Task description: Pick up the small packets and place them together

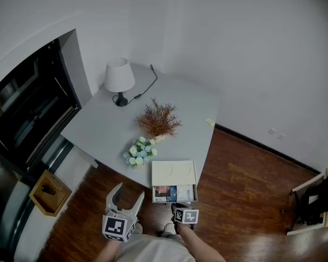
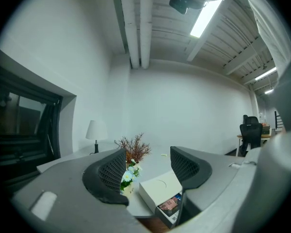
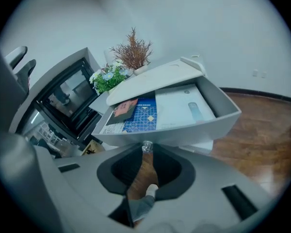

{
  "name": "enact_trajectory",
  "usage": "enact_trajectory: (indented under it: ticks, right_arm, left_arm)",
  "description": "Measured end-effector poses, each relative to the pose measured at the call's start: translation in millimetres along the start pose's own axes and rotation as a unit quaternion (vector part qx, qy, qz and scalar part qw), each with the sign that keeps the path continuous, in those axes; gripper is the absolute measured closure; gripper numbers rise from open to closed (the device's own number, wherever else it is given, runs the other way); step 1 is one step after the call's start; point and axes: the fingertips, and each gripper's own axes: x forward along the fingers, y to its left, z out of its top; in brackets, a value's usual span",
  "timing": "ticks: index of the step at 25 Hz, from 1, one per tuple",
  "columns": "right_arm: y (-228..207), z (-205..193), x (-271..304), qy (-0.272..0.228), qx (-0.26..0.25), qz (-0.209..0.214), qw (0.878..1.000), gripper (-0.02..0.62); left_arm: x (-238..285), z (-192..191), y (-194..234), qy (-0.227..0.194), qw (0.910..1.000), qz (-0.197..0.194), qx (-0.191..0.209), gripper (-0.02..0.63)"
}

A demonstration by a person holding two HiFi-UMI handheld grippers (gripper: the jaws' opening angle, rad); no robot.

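Resting beyond right tool (image 3: pixel 146 152): packets (image 3: pixel 127 108) (in drawer (image 3: pixel 184 135))

The walls (image 1: pixel 235 48) were white. The floor (image 1: pixel 246 201) was brown wood. A grey table (image 1: pixel 98 130) stood by a dark window (image 1: pixel 27 113). A long light (image 2: pixel 203 18) shone above.

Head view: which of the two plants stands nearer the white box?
The bouquet of pale flowers, which sits close beside the left corner of the box. The reddish dry sprig stands farther back, toward the lamp.
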Motion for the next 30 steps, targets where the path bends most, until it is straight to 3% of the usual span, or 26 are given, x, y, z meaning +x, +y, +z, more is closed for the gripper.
enact_trajectory:
  ticks: [11, 21, 24, 30]
  right_arm:
    - [-5.2, -16.0, -7.9, 0.022, -0.039, -0.012, 0.999, 0.528]
    - [-5.2, -25.7, -7.2, 0.023, -0.032, -0.013, 0.999, 0.528]
    - [-7.5, -27.7, -5.7, 0.027, -0.022, -0.010, 0.999, 0.485]
    - [-11.4, -25.8, -39.6, -0.011, -0.013, 0.019, 1.000, 0.480]
  left_arm:
    - [1.0, -3.0, -2.9, 0.004, 1.0000, -0.001, 0.002, 0.334]
    - [0.3, -8.0, -3.3, 0.007, 1.0000, 0.000, -0.002, 0.334]
    - [1.8, -9.3, -5.4, 0.008, 1.0000, -0.003, -0.002, 0.334]
    - [5.6, -9.0, -7.5, 0.009, 0.9999, -0.009, -0.001, 0.334]
